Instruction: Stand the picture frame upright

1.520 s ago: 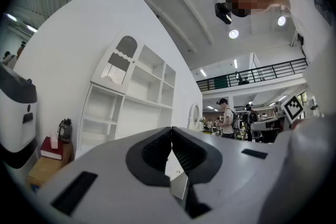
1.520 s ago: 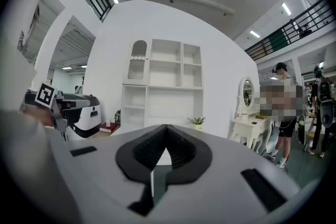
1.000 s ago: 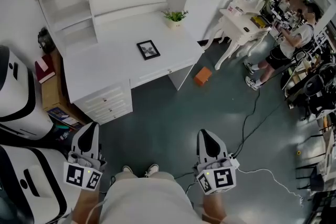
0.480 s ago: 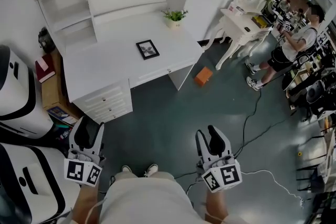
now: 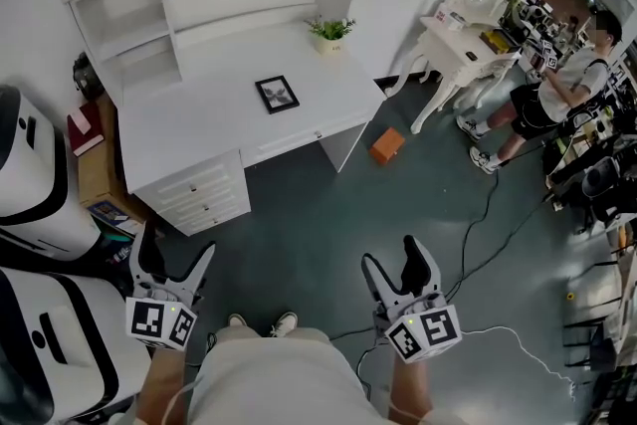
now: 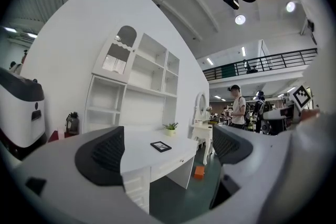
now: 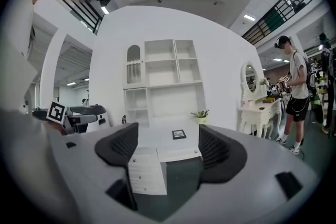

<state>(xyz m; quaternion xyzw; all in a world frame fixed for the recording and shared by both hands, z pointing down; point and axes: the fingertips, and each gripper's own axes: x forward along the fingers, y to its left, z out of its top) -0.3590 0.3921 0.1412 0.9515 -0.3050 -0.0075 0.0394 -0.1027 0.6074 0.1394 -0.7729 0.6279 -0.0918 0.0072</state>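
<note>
Head view, just above centre: the picture frame (image 5: 277,94) lies flat and face up on the white table (image 5: 199,129). It is a small rectangle with a thin black border and what looks like a pale mat around a grey picture too small to read. It sits toward the table's right part, apart from a little potted plant (image 5: 331,32) with green leaves in a pale pot at the back edge.

The table top is smooth, plain white, with a stack of drawers (image 5: 204,196) under its left end. A white shelf unit (image 5: 129,25) of square open cubbies rises behind it. An orange block (image 5: 386,144) lies on the dark grey-green floor (image 5: 318,214) just right of the table.

At the bottom of the frame the left claw (image 5: 177,249) and right claw (image 5: 391,256) hang over the floor, well apart from the table. Both have just been opening and stand spread wide, with nothing between their ribbed black pads (image 6: 102,153).
</note>
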